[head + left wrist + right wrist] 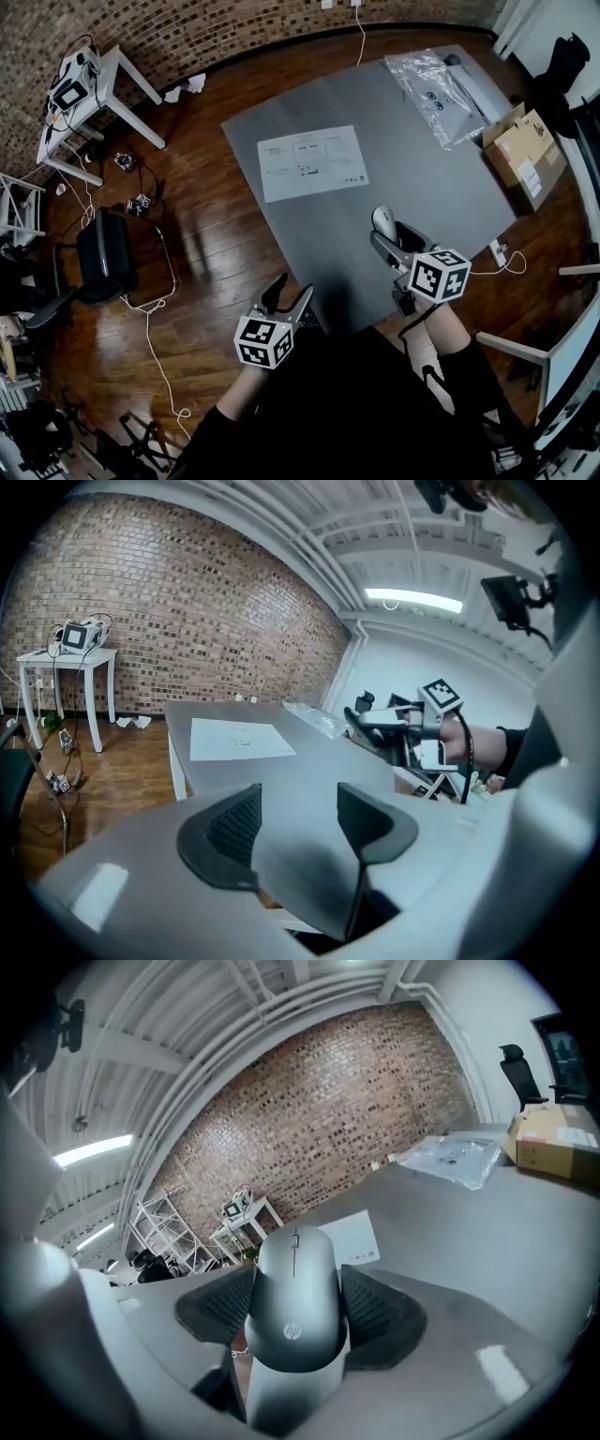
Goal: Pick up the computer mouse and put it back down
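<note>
A grey computer mouse [292, 1279] sits lengthwise between the ribbed pads of my right gripper [295, 1314], which is shut on its sides. In the head view the mouse [382, 219] is held above the near edge of the grey table [441, 187] by that right gripper [390, 232]. My left gripper [292, 289] hovers off the table's near left corner, open with nothing in it. In the left gripper view its jaws [300, 803] stand apart over the tabletop [309, 757]. The right gripper [375, 726] shows raised at the right.
A printed sheet of paper [311, 162] lies mid-table, a clear plastic bag [436, 94] at the far right corner. A cardboard box [525, 150] stands beside the table's right edge. A white side table [80, 94] and a black chair [108, 253] stand on the wooden floor at left, with cables.
</note>
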